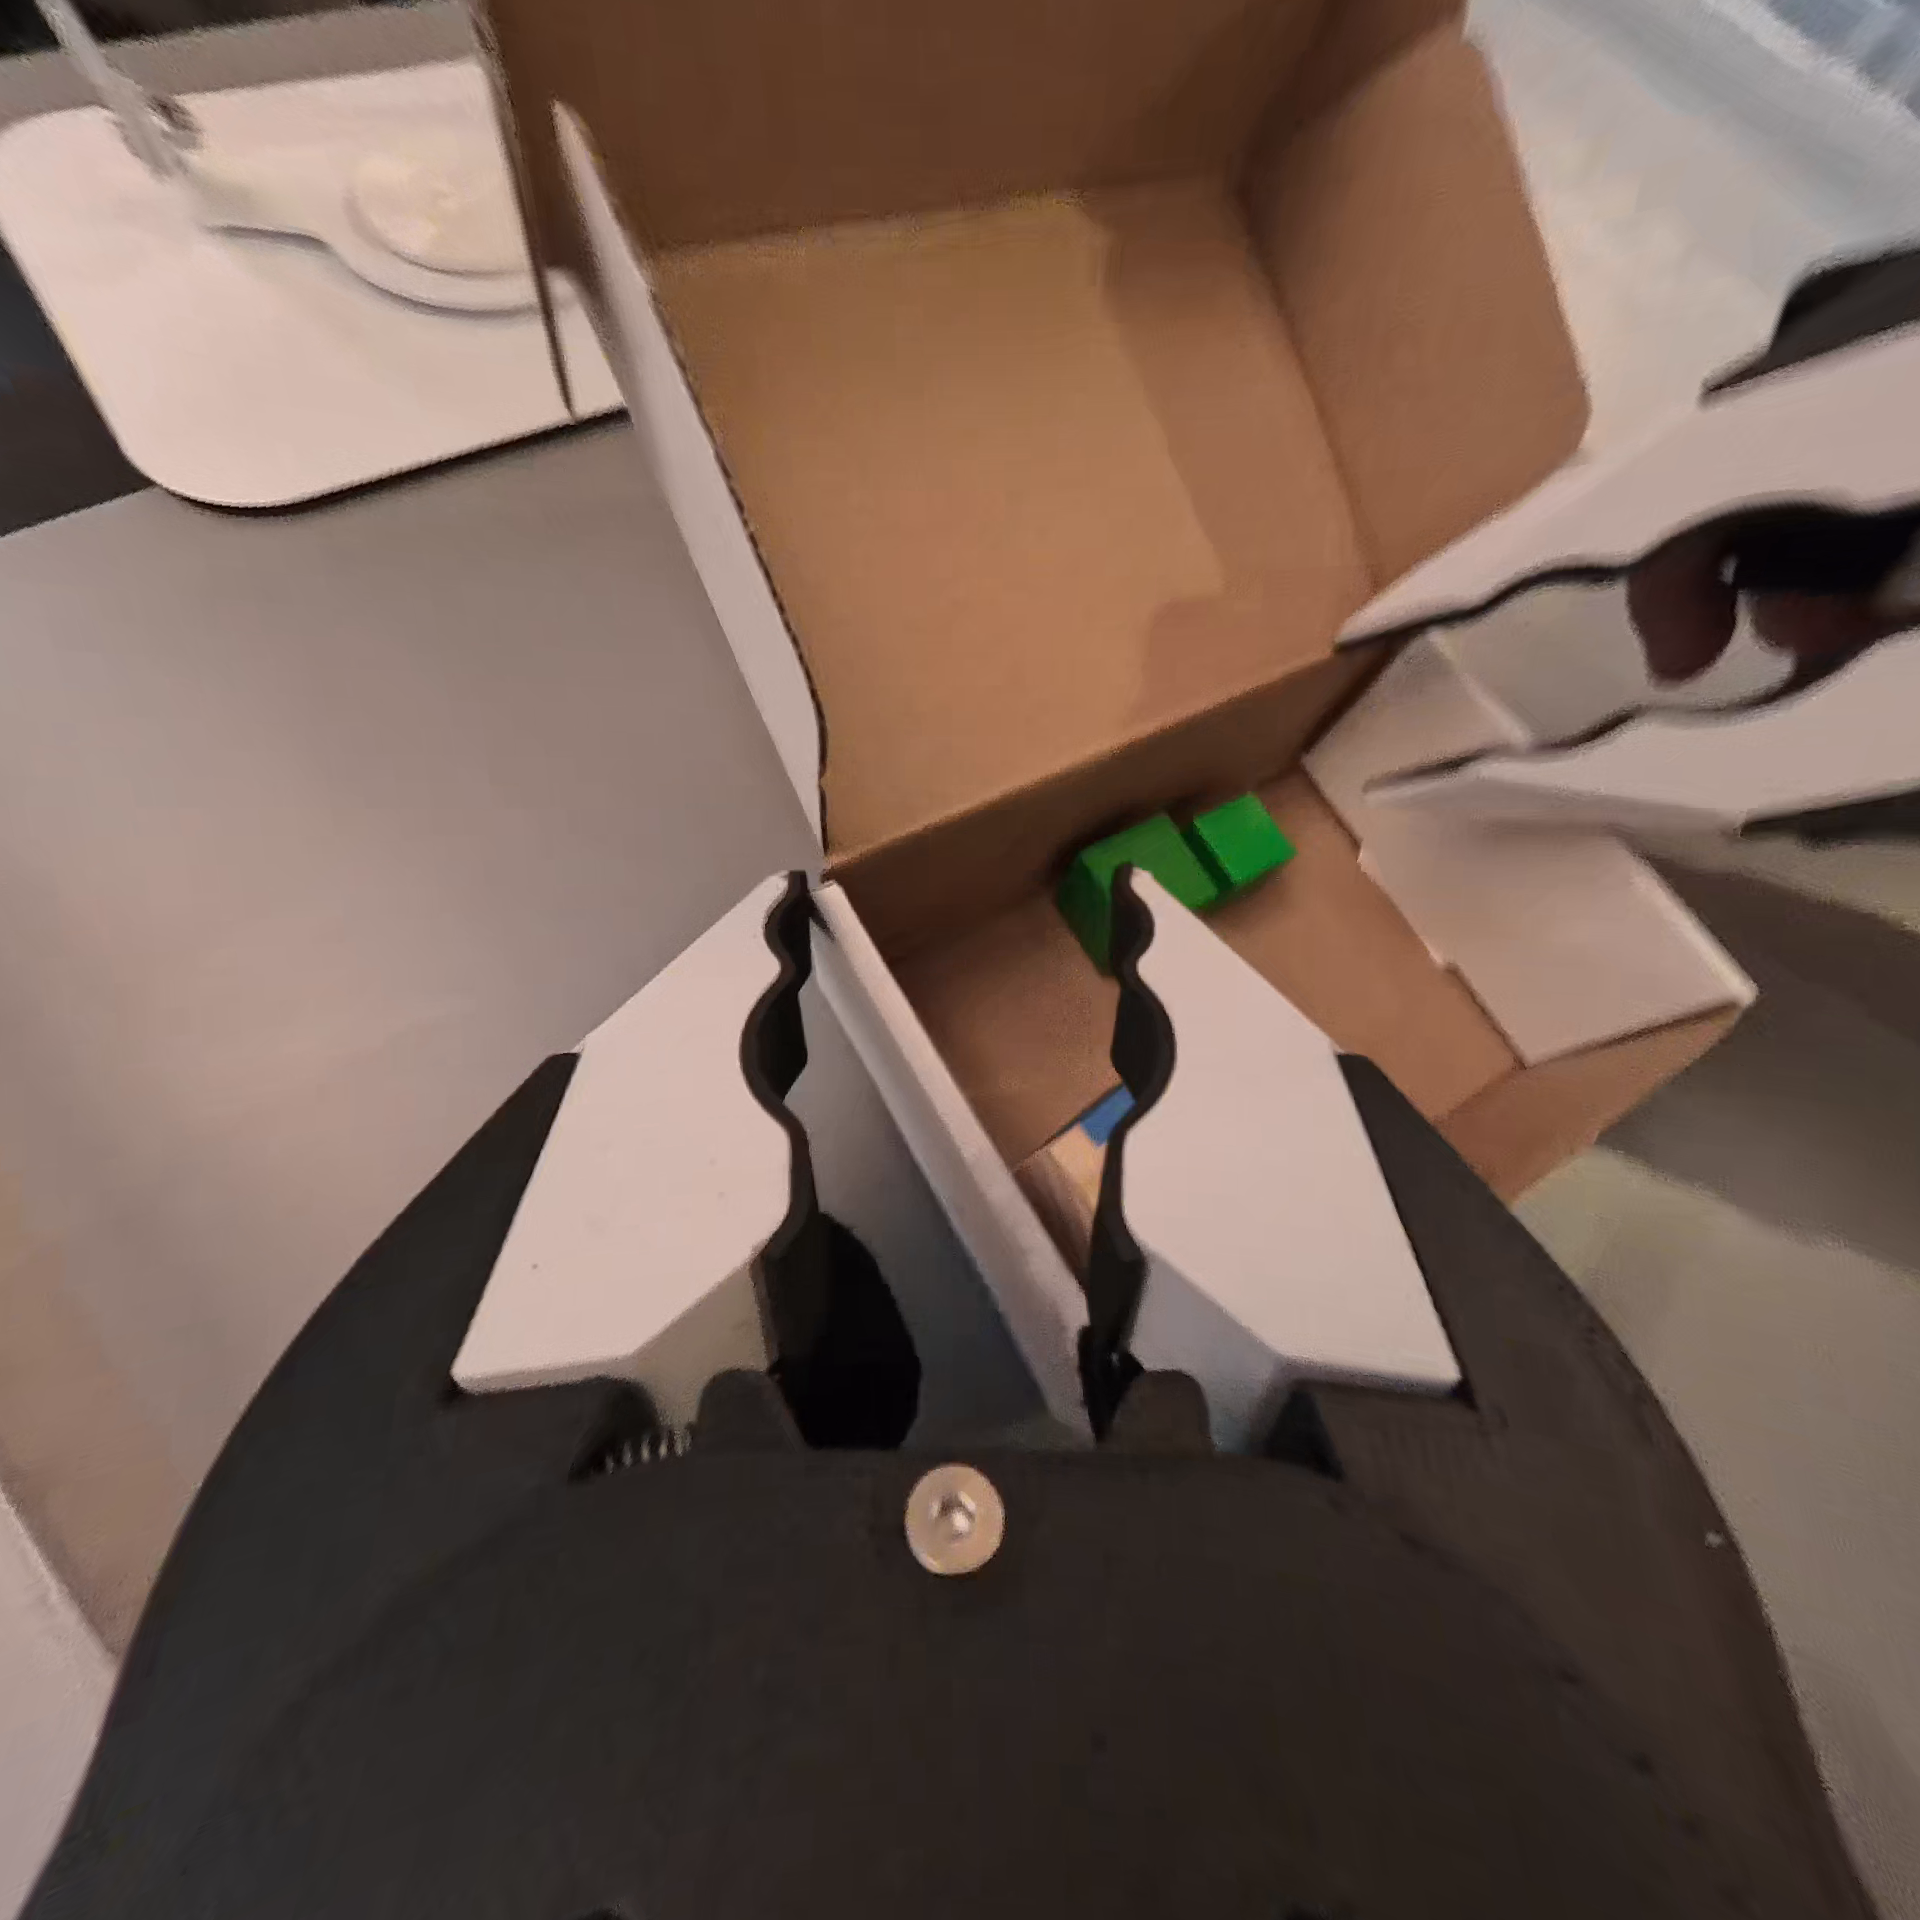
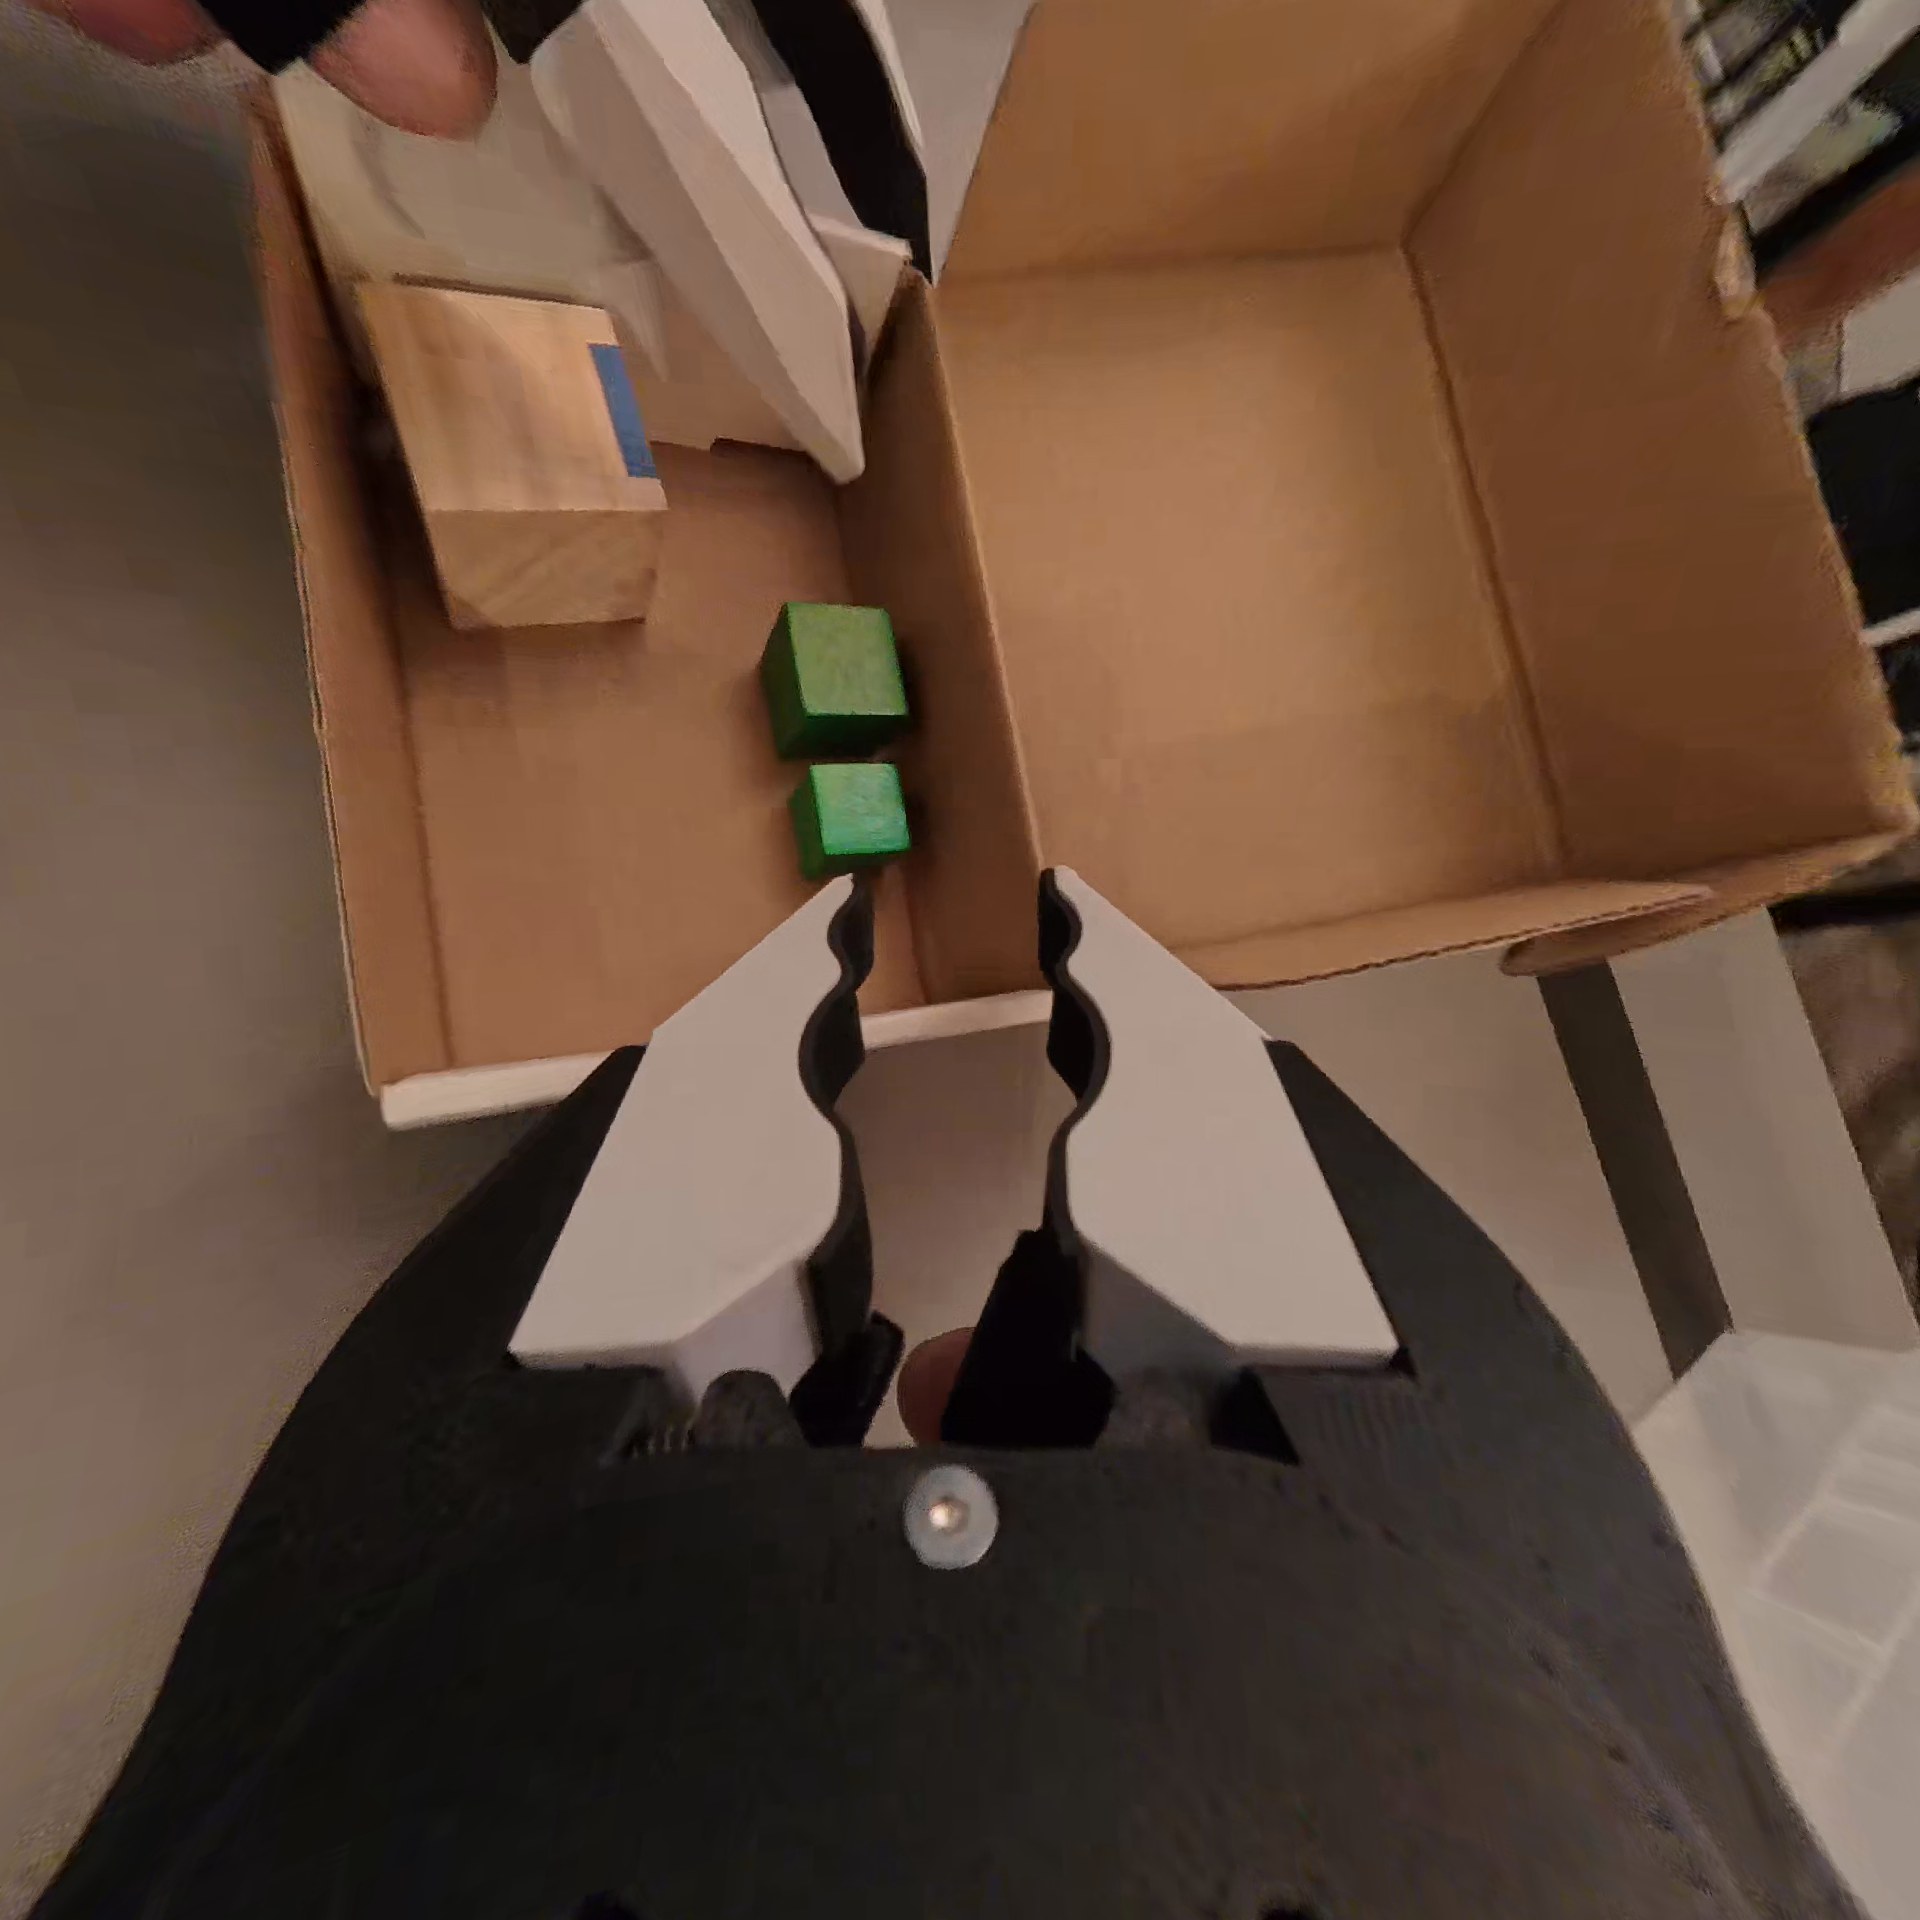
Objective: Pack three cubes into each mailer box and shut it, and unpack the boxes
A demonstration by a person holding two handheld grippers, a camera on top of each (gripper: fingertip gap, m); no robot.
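A mailer box (image 2: 582, 831) stands open on the grey table, with its lid (image 2: 1247, 571) folded back. Inside lie a large wooden cube (image 2: 520, 447) with a blue patch and two green cubes (image 2: 836, 675) (image 2: 852, 816) against the hinge wall. My right gripper (image 2: 951, 881) is open and empty, above the box's near corner, close to the smaller green cube. My left gripper (image 1: 964, 881) is open and straddles a white side wall of the box (image 1: 987, 416). It sees the green cubes (image 1: 1143, 862) (image 1: 1242, 831) and a bit of the wooden cube (image 1: 1081, 1153).
A white flat pad with a round disc (image 1: 260, 312) lies on the table (image 1: 364, 779) beyond the box. The right gripper's fingers (image 1: 1621, 520) come in from the right. A hand (image 2: 416, 73) holds the left gripper at the top. The table edge and a pale bin (image 2: 1787, 1507) are at the right.
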